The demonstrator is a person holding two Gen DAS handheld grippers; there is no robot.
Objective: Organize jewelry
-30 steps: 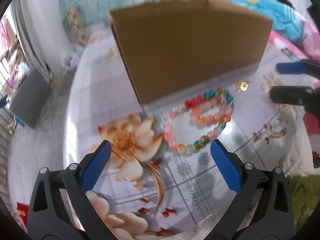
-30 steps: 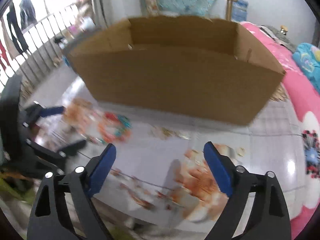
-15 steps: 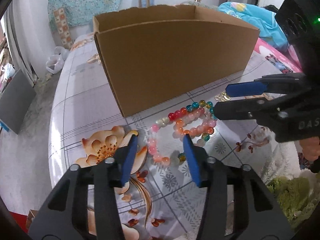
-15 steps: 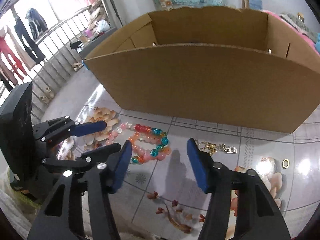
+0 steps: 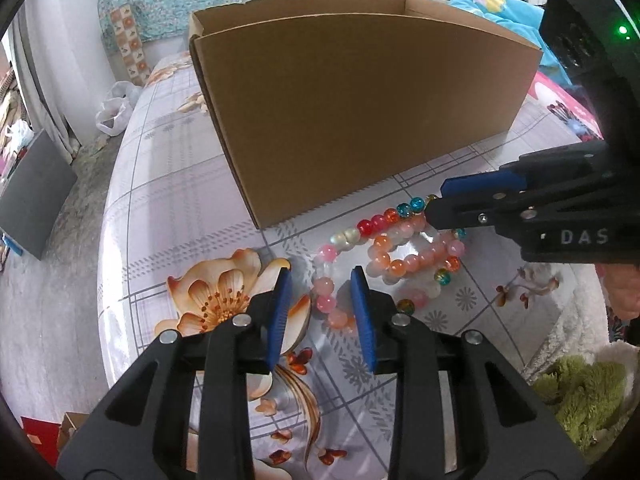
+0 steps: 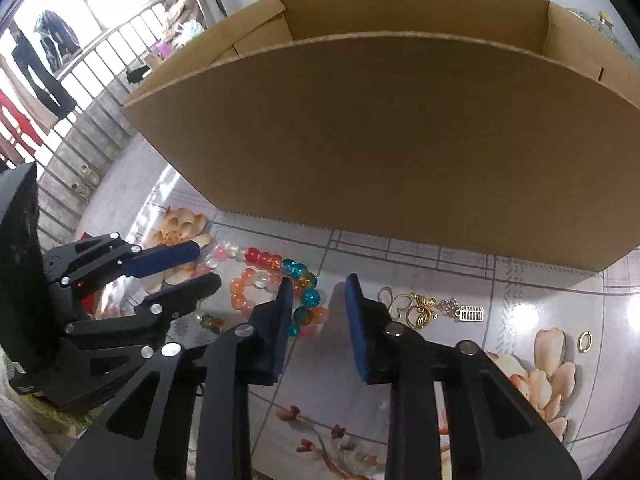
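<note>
Two beaded bracelets lie tangled on the floral table in front of the cardboard box [image 5: 360, 112]: a pink, white, red and teal strand [image 5: 374, 222] and an orange-pink strand [image 5: 394, 266]. My left gripper [image 5: 321, 272] points down at the strand's left end. Its jaws are closing with pink beads [image 5: 325, 303] between them, and the pads are not pressing. My right gripper [image 6: 319, 280] hovers over the right end. Its jaws are closing around teal beads [image 6: 310, 298], with a gap on the right side. Each gripper shows in the other's view: right gripper [image 5: 436, 202], left gripper [image 6: 207, 265].
A gold butterfly charm on a chain [image 6: 424, 308] and a small gold ring [image 6: 585, 342] lie right of the beads. The box [image 6: 380, 140] stands open-topped just behind. A green fuzzy cloth [image 5: 580, 392] sits at the table's near right edge, and pink bedding [image 5: 560, 104] lies beyond.
Both grippers' jaws have narrowed from wide apart. The right gripper has come down and in over the beads' right end; the left now straddles the pink beads.
</note>
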